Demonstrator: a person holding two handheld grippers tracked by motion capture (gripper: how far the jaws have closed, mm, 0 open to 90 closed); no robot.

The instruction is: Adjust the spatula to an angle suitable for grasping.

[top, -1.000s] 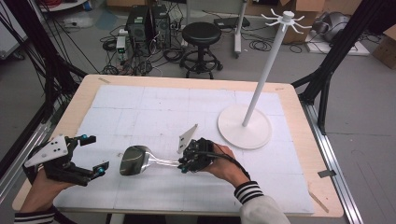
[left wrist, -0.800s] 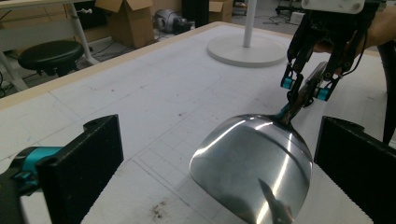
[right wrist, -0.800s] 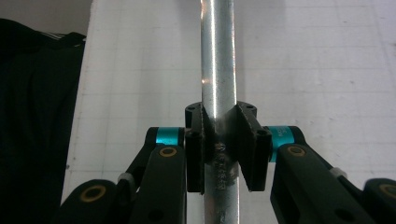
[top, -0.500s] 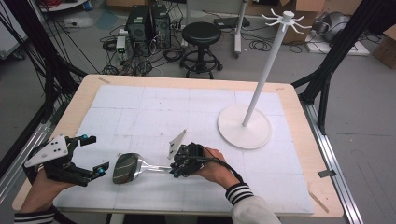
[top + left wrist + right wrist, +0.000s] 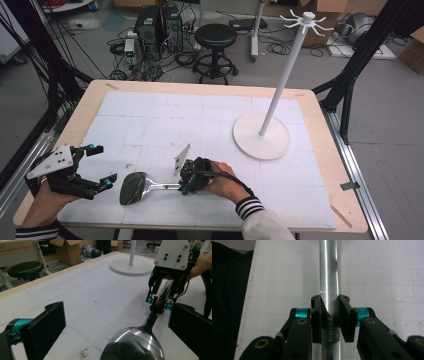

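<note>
Here, from above, the right gripper, clenched on a metal ladle, has carried it leftward across the table toward the left gripper. In the left gripper view, the jaws gape wide around the bowl. In the right gripper view, the jaws pinch the handle. A handover looks likely.

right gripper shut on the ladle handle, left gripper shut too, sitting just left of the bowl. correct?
Not quite. The left gripper is open: the left gripper view shows its fingers spread wide, with the ladle bowl between them and untouched. The rest holds: the right gripper is shut on the ladle handle, and the left one sits just left of the bowl.
</note>
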